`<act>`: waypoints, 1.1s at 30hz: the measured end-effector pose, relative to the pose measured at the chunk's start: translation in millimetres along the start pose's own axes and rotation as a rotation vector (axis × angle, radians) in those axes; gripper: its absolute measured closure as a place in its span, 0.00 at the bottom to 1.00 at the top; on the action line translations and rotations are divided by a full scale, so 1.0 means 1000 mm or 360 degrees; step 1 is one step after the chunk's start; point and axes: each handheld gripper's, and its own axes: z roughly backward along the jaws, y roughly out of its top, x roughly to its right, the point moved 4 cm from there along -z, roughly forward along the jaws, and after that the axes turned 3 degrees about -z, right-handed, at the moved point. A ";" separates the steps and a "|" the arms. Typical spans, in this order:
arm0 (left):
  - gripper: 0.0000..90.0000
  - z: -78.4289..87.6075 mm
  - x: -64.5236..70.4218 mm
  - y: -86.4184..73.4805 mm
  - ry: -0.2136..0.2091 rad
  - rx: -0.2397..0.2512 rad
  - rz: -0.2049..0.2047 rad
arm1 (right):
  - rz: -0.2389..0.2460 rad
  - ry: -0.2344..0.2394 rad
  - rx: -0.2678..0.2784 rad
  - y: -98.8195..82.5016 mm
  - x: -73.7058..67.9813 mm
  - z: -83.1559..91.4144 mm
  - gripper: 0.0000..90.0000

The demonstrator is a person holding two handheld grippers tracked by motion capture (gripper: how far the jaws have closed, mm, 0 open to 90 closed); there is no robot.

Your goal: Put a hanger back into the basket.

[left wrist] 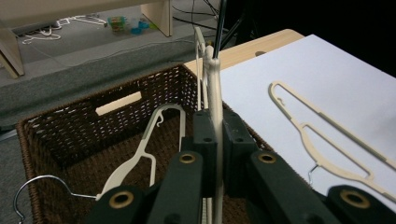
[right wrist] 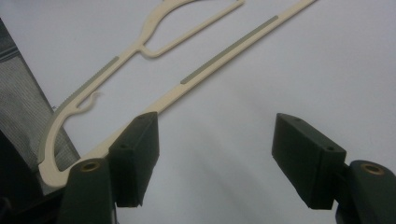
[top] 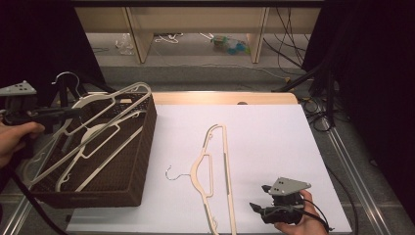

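Observation:
My left gripper (top: 73, 113) is shut on a cream plastic hanger (top: 93, 99) and holds it tilted over a brown wicker basket (top: 142, 161) at the table's left. In the left gripper view the jaws (left wrist: 216, 135) pinch that hanger (left wrist: 215, 88) edge-on. A second cream hanger (top: 96, 131) (left wrist: 140, 154) lies inside the basket (left wrist: 70, 135). A third hanger (top: 227, 166) (left wrist: 336, 122) (right wrist: 229, 49) lies flat on the white table top, hook toward the basket. My right gripper (top: 258, 197) (right wrist: 215, 154) stands open near the front right, just right of that hanger, holding nothing.
A wooden strip (top: 220, 98) edges the table's far side. Beyond it are shelf legs (top: 139, 39), a floor with cables, and a plastic bottle (top: 230, 45). Black cables trail down the right side (top: 333, 112). A metal hook (left wrist: 42, 182) shows beside the basket.

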 end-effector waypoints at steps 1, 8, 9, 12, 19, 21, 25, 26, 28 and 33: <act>0.95 -0.002 -0.002 -0.002 -0.0007 0.0014 0.0012 | 0.0000 -0.0002 0.0001 0.000 0.000 0.000 0.37; 0.95 -0.013 -0.010 -0.012 0.0006 0.0001 0.0046 | 0.0001 0.0000 -0.0002 0.000 0.000 -0.001 0.37; 0.95 -0.015 -0.011 -0.014 0.0011 -0.0002 0.0053 | 0.0002 -0.0003 0.0001 0.000 0.000 -0.001 0.37; 0.95 -0.020 -0.015 -0.021 0.0025 -0.0016 0.0062 | 0.0001 -0.0001 0.0003 0.000 0.001 0.000 0.37; 0.95 -0.035 -0.020 -0.038 0.0010 -0.0049 0.0123 | 0.0008 0.0002 0.0002 0.000 0.001 0.000 0.37; 0.95 -0.040 -0.020 -0.044 -0.0016 -0.0071 0.0150 | 0.0006 0.0003 0.0002 0.000 0.001 0.000 0.37; 0.95 -0.049 -0.019 -0.056 -0.0026 -0.0136 0.0170 | 0.0007 -0.0001 0.0002 0.001 0.001 0.000 0.37; 0.95 -0.051 -0.019 -0.059 -0.0028 -0.0147 0.0167 | 0.0007 -0.0001 0.0004 0.001 0.001 -0.001 0.37; 0.95 -0.056 -0.018 -0.064 -0.0038 -0.0180 0.0172 | 0.0008 0.0000 0.0000 0.001 0.001 -0.001 0.37; 0.95 -0.065 -0.020 -0.073 -0.0009 -0.0245 0.0167 | -0.0009 0.0002 -0.0007 0.001 0.001 0.000 0.37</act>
